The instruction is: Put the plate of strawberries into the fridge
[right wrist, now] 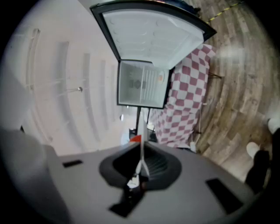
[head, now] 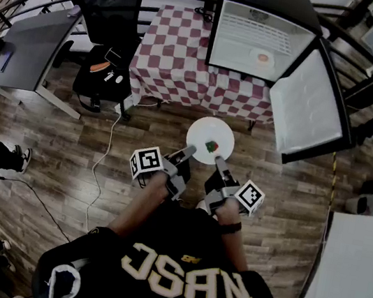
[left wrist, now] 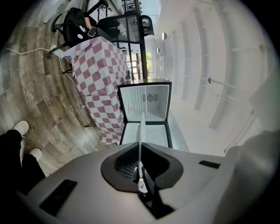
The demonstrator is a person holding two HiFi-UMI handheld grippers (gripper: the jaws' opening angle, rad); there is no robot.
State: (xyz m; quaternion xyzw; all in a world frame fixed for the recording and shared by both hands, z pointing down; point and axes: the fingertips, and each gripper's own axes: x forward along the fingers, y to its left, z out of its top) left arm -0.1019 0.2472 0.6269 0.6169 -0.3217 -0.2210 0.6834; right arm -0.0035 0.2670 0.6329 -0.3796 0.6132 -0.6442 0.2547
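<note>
A white plate [head: 211, 137] with a strawberry [head: 210, 146] on it hangs over the wood floor in front of me. My left gripper [head: 188, 154] is shut on its near left rim. My right gripper [head: 218, 161] is shut on its near right rim. In the left gripper view the plate [left wrist: 141, 140] shows edge-on as a thin white line between the shut jaws of the left gripper [left wrist: 141, 175]. The right gripper [right wrist: 139, 171] pinches the rim [right wrist: 142, 144] the same way, with a bit of red strawberry [right wrist: 135, 139] beside it. The small fridge [head: 257, 43] stands open ahead on the checkered table [head: 177, 58].
The fridge door [head: 310, 105] swings out to the right, near the plate's height. A black office chair [head: 111, 8] and a grey desk [head: 26, 47] stand at the left. A white cable [head: 104, 156] runs over the floor. A white surface [head: 355, 286] lies at the right.
</note>
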